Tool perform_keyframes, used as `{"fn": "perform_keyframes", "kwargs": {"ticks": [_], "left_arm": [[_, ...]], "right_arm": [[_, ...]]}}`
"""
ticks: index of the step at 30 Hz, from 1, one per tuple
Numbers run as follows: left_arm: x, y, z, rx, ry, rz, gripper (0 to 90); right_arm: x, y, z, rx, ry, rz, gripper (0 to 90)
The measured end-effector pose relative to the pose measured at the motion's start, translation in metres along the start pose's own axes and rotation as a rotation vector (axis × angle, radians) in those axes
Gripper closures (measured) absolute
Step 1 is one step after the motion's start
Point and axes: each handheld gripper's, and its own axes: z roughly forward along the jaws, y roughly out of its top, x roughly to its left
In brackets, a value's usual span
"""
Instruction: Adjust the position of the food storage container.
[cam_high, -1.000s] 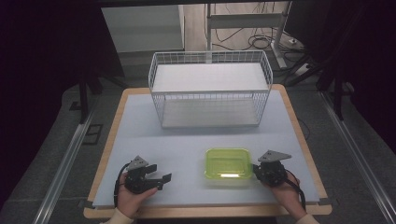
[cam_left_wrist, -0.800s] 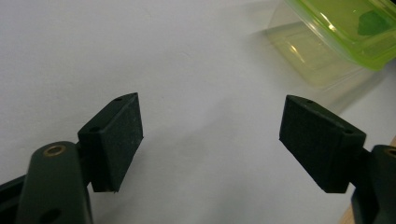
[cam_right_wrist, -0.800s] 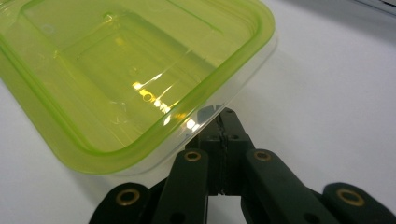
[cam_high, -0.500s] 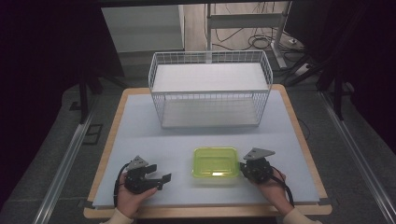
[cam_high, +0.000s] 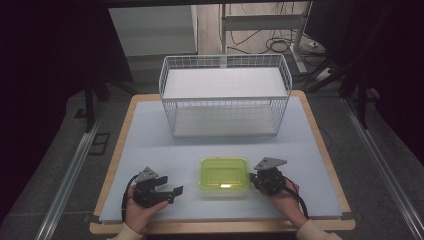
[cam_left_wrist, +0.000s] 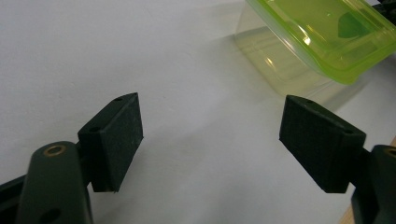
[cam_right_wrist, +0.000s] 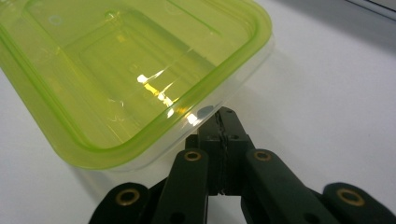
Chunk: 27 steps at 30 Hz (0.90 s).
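Setting: pale blue surface (cam_high: 150, 145) on a wooden-edged frame, dark room behind, cables on the floor at 12 o'clock.
Basket: white wire basket (cam_high: 225, 95) standing at the far side of the surface, at 12 o'clock from the box and well apart from it.
Box: lidded green plastic box (cam_high: 224, 173) lying flat on the near half of the surface, between the two hands.
Right tongs: right tongs (cam_high: 256, 179) at 3 o'clock of the box, closed tight with nothing between them, tips against the box's side just under the lid rim (cam_right_wrist: 187, 116).
Left tongs: left tongs (cam_high: 172, 191) at 9 o'clock of the box, near but apart from it, spread wide and empty, the box ahead of them in the left gripper view (cam_left_wrist: 322, 35).
Step in hand: apparently nudging the box sideways across the surface with the closed right tips.
Next move: likely a grip on the box for a lift toward the basket; that calls for opened tongs set squarely across a wall or rim, since the smooth plastic could slip.
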Motion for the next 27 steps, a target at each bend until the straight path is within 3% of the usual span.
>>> {"fn": "perform_keyframes", "kwargs": {"ticks": [6,13,22,23,27], "left_arm": [[0.000,0.000,-0.001,-0.006,0.001,0.000,21.0],[0.001,0.000,-0.001,0.006,0.003,-0.004,20.9],[0.002,0.001,-0.002,-0.001,0.004,-0.036,21.4],[0.002,0.002,-0.003,0.001,-0.018,-0.064,22.0],[0.000,0.008,-0.008,-0.017,-0.052,-0.100,24.0]], "right_arm": [[-0.004,-0.002,-0.006,-0.012,0.002,0.010,89.8],[-0.018,-0.014,-0.029,-0.050,0.006,0.078,89.6],[-0.034,-0.025,-0.049,-0.083,0.004,0.129,88.0],[-0.035,-0.025,-0.050,-0.088,0.021,0.133,82.0],[-0.036,-0.025,-0.052,-0.119,0.075,0.130,59.0]]}}
